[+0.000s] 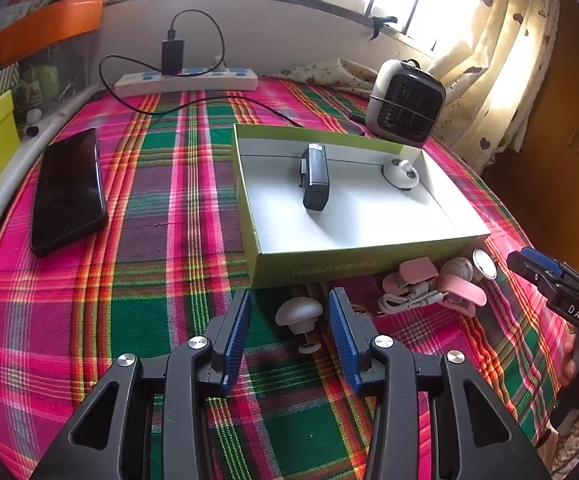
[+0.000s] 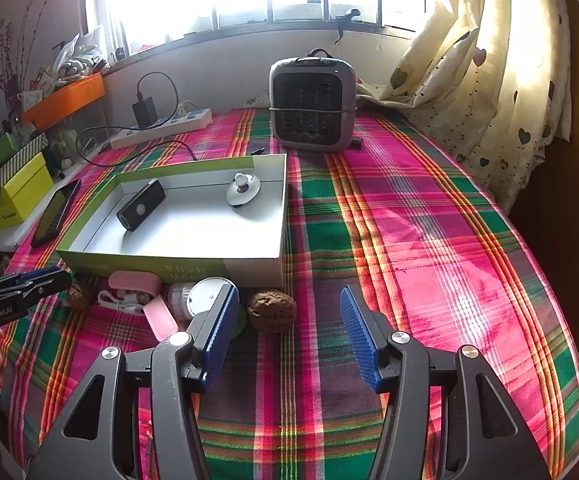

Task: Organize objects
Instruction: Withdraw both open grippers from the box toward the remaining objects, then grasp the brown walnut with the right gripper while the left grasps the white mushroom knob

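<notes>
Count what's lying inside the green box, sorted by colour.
Black: 1, the device
White: 1, the round gadget
Total in the box: 2

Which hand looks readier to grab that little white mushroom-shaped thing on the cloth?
Probably the left. The left gripper is open with the white mushroom-shaped piece lying right between its fingers. The right gripper is open near a walnut instead.
</notes>
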